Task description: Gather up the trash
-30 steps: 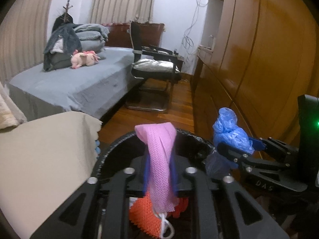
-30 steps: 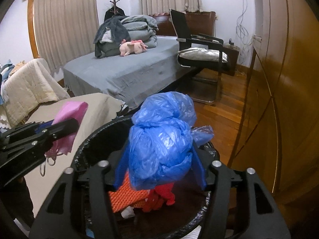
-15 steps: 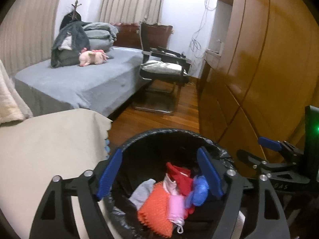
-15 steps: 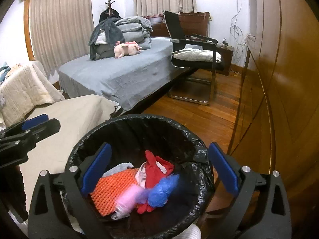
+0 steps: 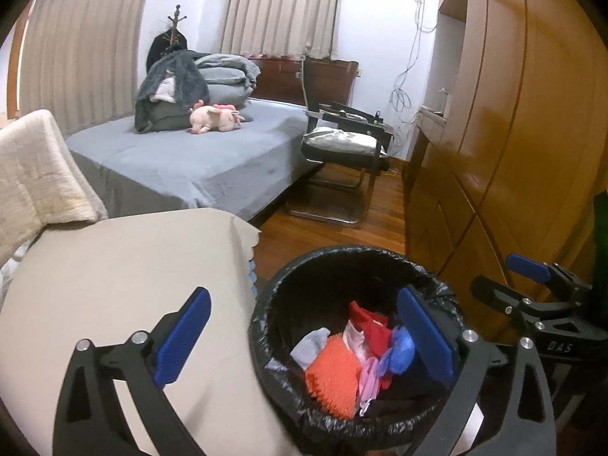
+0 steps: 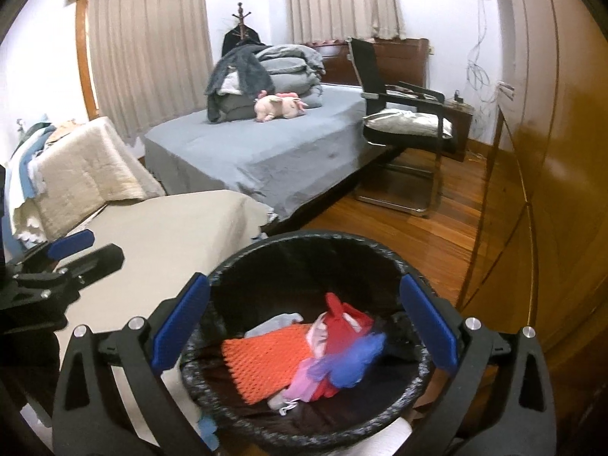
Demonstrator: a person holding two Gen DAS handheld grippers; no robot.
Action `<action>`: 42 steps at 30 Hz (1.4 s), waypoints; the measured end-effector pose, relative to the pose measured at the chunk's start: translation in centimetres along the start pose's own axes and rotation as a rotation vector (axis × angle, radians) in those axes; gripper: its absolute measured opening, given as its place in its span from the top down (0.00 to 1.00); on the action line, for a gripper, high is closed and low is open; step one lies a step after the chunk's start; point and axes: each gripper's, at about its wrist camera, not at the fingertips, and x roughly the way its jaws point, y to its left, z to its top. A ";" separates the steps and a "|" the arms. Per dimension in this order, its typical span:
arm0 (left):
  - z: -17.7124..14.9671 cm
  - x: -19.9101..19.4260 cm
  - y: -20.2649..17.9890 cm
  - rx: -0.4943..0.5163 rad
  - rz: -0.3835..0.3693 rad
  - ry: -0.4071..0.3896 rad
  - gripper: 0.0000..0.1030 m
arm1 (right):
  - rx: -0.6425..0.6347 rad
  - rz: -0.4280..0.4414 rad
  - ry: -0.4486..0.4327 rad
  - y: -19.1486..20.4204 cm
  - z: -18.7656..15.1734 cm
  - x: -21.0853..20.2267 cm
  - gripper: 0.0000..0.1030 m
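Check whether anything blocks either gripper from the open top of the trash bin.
Nothing visible does. The left gripper and right gripper both stand open and empty above the trash bin; its mouth is uncovered, with the blue bag and pink cloth inside.

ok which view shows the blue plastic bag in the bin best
The left wrist view: the blue plastic bag is fairly sharp there, beside the orange mesh, though the claw's right finger hides part of it. The right wrist view shows more of the bag, but blurred.
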 end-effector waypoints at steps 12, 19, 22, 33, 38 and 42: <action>-0.5 -5.3 0.3 0.011 0.066 -0.042 0.06 | -0.028 0.061 -0.025 3.3 0.9 -3.0 0.05; -0.6 -6.7 0.2 0.000 0.086 -0.063 0.06 | -0.051 0.072 -0.038 4.2 0.8 -4.0 0.05; -0.7 -7.1 0.3 0.006 0.095 -0.069 0.06 | -0.060 0.074 -0.041 4.6 0.9 -4.2 0.05; -0.7 -7.4 0.5 -0.005 0.097 -0.077 0.06 | -0.072 0.074 -0.051 5.3 1.0 -4.4 0.05; -0.7 -7.5 0.5 -0.004 0.097 -0.079 0.06 | -0.072 0.075 -0.053 5.3 1.0 -4.4 0.05; -0.7 -7.5 0.5 -0.004 0.097 -0.079 0.06 | -0.074 0.074 -0.054 5.4 1.1 -4.4 0.05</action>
